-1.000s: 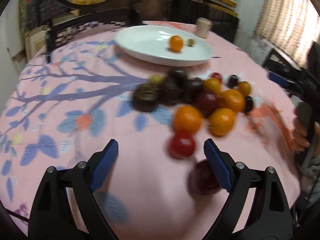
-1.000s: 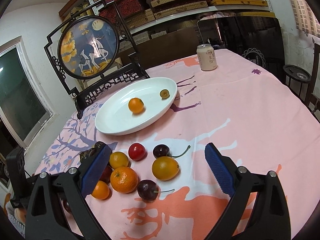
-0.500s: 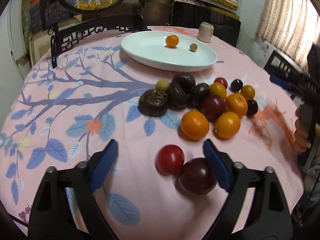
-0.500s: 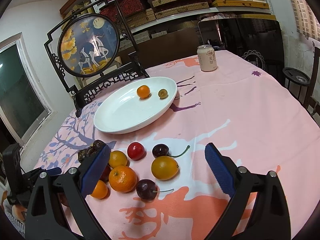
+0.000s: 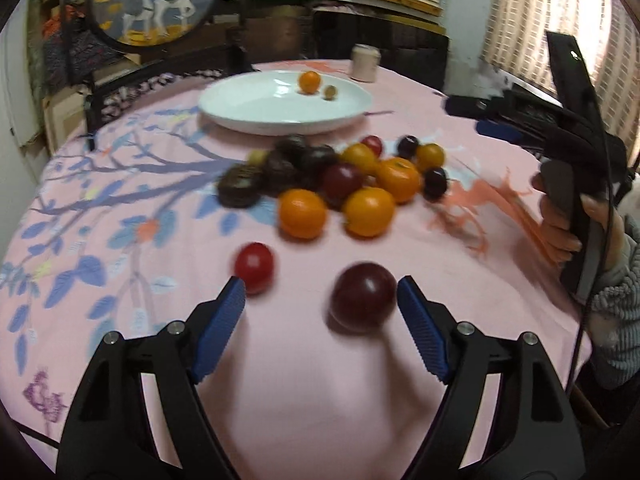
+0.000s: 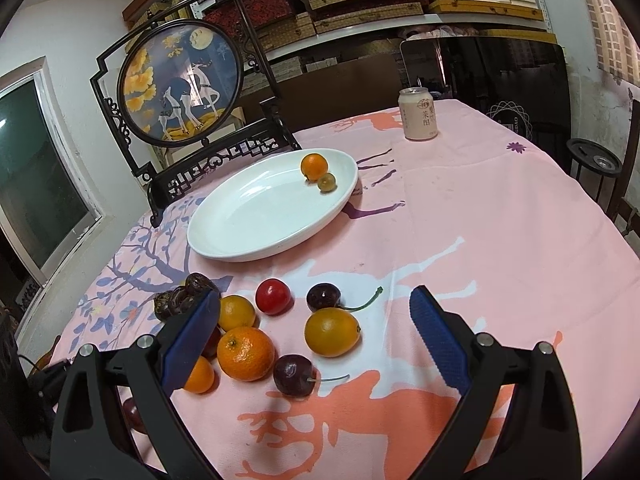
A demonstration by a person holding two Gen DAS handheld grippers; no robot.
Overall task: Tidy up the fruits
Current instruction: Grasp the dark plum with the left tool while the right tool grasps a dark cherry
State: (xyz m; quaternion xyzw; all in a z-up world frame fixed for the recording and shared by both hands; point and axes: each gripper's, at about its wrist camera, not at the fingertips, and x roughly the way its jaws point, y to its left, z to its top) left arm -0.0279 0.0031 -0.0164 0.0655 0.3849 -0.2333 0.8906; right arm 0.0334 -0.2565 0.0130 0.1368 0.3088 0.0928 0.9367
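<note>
A white plate [image 5: 256, 112] at the far side of the table holds a small orange [image 5: 310, 81] and a small green fruit [image 5: 330, 91]; it also shows in the right wrist view [image 6: 248, 224]. A heap of oranges, dark plums, cherries and dates [image 5: 340, 180] lies in front of it. My left gripper [image 5: 320, 304] is open, low over the cloth, with a dark plum [image 5: 363, 297] just inside its right finger and a red tomato [image 5: 254, 266] by its left fingertip. My right gripper [image 6: 314, 312] is open above an orange [image 6: 246, 353], a yellow-orange fruit [image 6: 332, 331] and cherries [image 6: 293, 374].
A drink can [image 6: 418, 114] stands at the far edge of the pink tablecloth [image 6: 500, 220]. A round framed picture on a black stand [image 6: 180, 80] sits behind the plate. The hand with the right gripper [image 5: 560, 152] is at the table's right edge.
My left gripper has moved forward and right, so the dark plum now sits by its right finger and the tomato by its left. The orange on the plate rolled beside the green fruit.
</note>
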